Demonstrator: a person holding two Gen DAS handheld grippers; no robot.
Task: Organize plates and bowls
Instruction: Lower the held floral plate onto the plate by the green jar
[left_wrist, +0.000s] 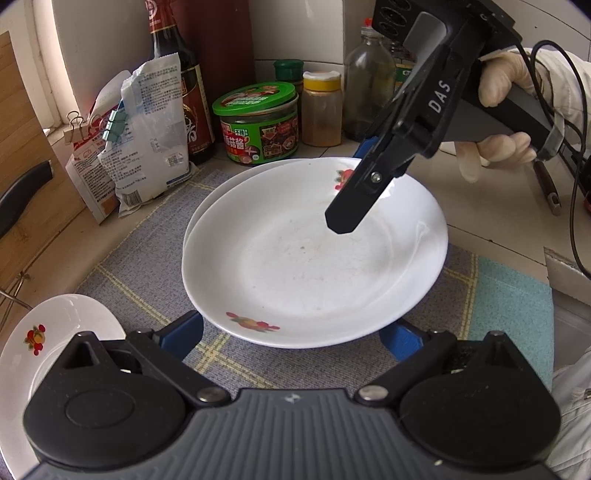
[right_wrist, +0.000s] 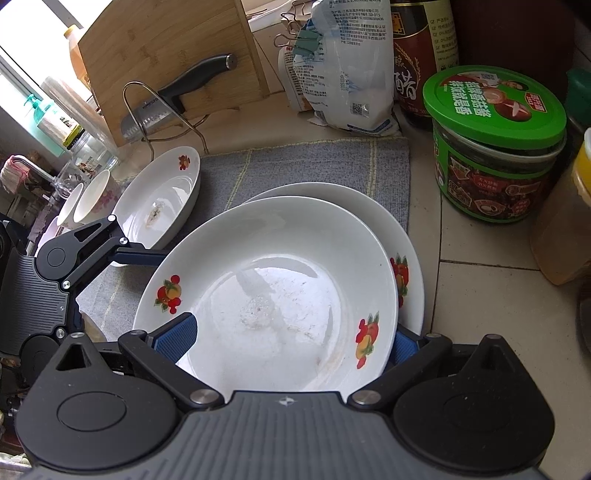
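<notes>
The top plate (left_wrist: 314, 254) sits slightly offset on a second plate (right_wrist: 369, 199), both on the grey mat (left_wrist: 147, 266) on the tabletop. The left tool (left_wrist: 291, 332) is spread, one finger either side of the near rim. The right tool (right_wrist: 291, 339) straddles the opposite rim, also spread. The stacking step looks nearly done; next, a third plate (right_wrist: 162, 195) at the mat's left awaits collecting.
</notes>
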